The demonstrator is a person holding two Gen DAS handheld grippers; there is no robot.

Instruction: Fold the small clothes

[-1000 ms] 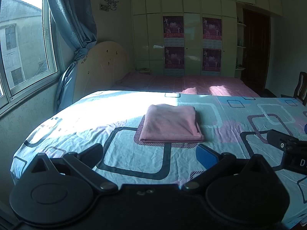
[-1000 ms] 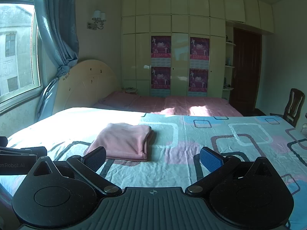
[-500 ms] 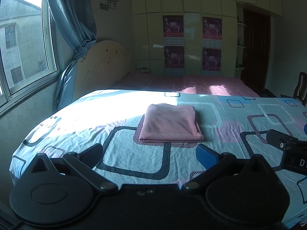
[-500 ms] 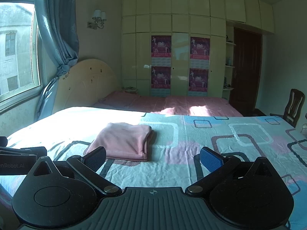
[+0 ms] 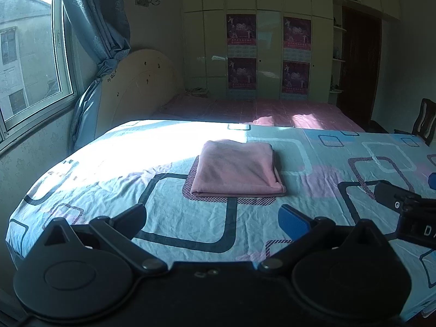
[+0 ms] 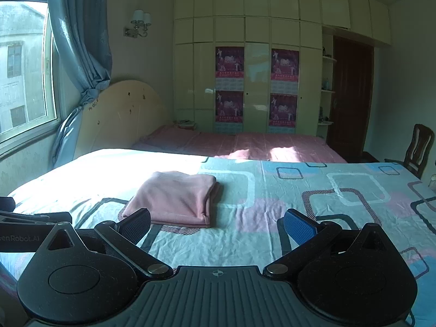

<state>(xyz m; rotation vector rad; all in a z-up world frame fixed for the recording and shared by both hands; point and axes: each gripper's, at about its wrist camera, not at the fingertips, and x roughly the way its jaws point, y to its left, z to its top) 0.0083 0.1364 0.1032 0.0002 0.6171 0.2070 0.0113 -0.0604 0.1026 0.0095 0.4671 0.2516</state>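
Observation:
A pink garment (image 5: pixel 237 170) lies folded into a neat rectangle on the patterned bedsheet (image 5: pixel 190 229). In the right wrist view the same pink garment (image 6: pixel 177 197) sits left of centre. My left gripper (image 5: pixel 215 219) hangs open above the near part of the bed, short of the garment, with nothing between its fingers. My right gripper (image 6: pixel 218 224) is open too, empty, just in front of the garment's right corner. Each gripper shows at the edge of the other's view: the right one (image 5: pixel 403 204), the left one (image 6: pixel 32 220).
A second bed with a pink cover (image 5: pixel 259 109) lies behind, with a curved headboard (image 5: pixel 136 87). A window and blue curtain (image 5: pixel 95 27) are at the left. A wardrobe wall with posters (image 6: pixel 256 87) stands at the back. A wooden chair (image 6: pixel 419 147) is at the right.

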